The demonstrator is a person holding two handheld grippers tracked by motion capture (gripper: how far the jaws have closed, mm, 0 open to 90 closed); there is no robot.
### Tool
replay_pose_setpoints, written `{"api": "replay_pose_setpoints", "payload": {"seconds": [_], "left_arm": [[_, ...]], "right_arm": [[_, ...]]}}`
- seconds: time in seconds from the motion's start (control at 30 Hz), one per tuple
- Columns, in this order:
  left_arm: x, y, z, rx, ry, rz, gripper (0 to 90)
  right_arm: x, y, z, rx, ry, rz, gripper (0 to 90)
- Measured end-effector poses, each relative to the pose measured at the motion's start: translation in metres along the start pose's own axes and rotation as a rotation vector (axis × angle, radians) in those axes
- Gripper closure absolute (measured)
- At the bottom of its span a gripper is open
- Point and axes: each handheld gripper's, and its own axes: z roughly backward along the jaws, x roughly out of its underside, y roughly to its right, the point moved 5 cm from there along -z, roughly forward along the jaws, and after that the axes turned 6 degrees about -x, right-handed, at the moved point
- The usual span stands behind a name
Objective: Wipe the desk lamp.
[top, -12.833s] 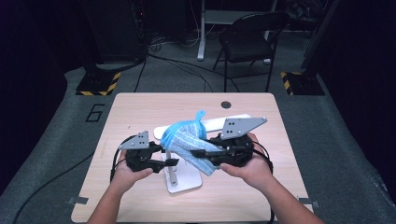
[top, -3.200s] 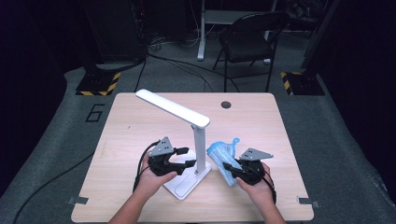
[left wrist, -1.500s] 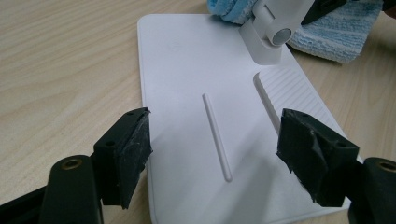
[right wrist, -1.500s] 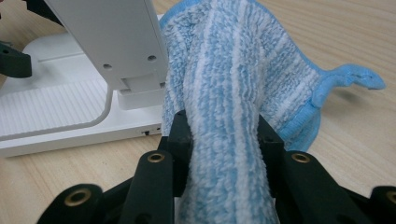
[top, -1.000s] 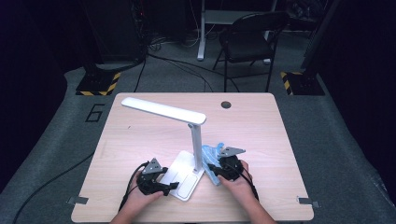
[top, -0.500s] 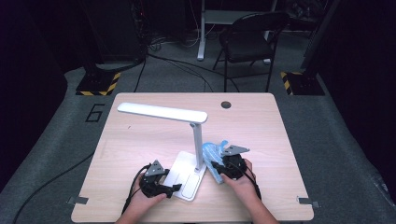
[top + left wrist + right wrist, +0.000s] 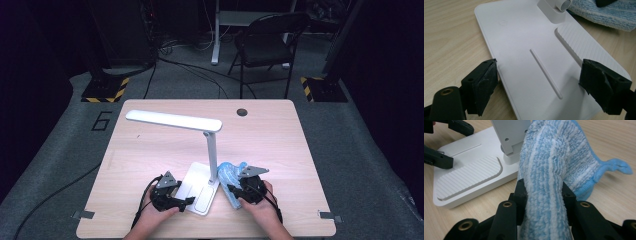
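Pinching a blue-and-white striped cloth (image 7: 549, 170): right gripper (image 7: 543, 192) has its jaws pressed into a thick fold of it, seen close in the right gripper view. Cloth rises from the jaws and leans against the foot of the lamp post (image 7: 510, 135); one corner flops out flat on the table (image 7: 619, 202).

High view puts that cloth (image 7: 229, 173) near the front edge of the table (image 7: 300, 150), just right of the lamp base (image 7: 197, 187), with the right gripper (image 7: 240, 190) behind it in the person's right hand (image 7: 257, 197). Same view gives the full lamp: post (image 7: 212, 157) upright, long head (image 7: 172, 121) reaching out level toward the left edge.

Left gripper (image 7: 181, 201) sits at the front left corner of the base. Left gripper view gives the detail the high view lacks: jaws spread wide, one pad (image 7: 485, 83) at the base's left edge, the other (image 7: 602, 85) over its right edge, straddling the white base (image 7: 524, 50). Can't tell whether the pads actually press the edges. Ribbed recess (image 7: 579, 47) and a thin raised line (image 7: 545, 72) lie between them; the cloth (image 7: 609, 15) shows at the far corner beyond the post's hinge (image 7: 556, 8).
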Motion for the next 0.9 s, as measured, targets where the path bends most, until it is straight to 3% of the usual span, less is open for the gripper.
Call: {"api": "replay_pose_setpoints", "payload": {"seconds": [0.03,0.23,0.37,0.5,0.53,0.57,0.6,0.67,0.9], "left_arm": [[0.0,0.0,0.0,0.002,-0.001,0.003,14.9],[0.001,0.001,-0.001,0.013,-0.008,0.034,12.7],[0.002,0.002,-0.002,0.0,-0.004,0.028,10.8],[0.002,0.004,-0.002,-0.012,-0.007,0.027,9.8],[0.002,0.005,-0.002,-0.012,-0.004,0.03,9.5],[0.001,0.005,-0.002,-0.016,-0.007,0.026,9.3],[0.001,0.005,-0.002,-0.019,-0.009,0.023,9.2],[0.001,0.007,-0.003,-0.023,-0.006,0.029,9.1],[0.0,0.007,-0.005,-0.027,-0.005,0.035,8.7]], "right_arm": [[-0.002,0.001,-0.004,0.006,0.018,-0.009,66.8],[-0.009,0.0,-0.017,-0.011,-0.005,-0.005,66.9],[-0.014,0.001,-0.024,0.0,-0.002,0.019,66.9],[-0.017,0.0,-0.028,0.005,-0.002,-0.005,66.9],[-0.018,0.003,-0.029,0.008,0.004,0.025,66.9],[-0.019,0.001,-0.029,-0.013,-0.005,-0.002,66.9],[-0.019,0.003,-0.029,-0.002,-0.008,0.008,66.9],[-0.021,0.003,-0.032,-0.001,0.004,-0.016,66.9],[-0.021,0.008,-0.031,-0.001,0.016,-0.015,66.8]]}}
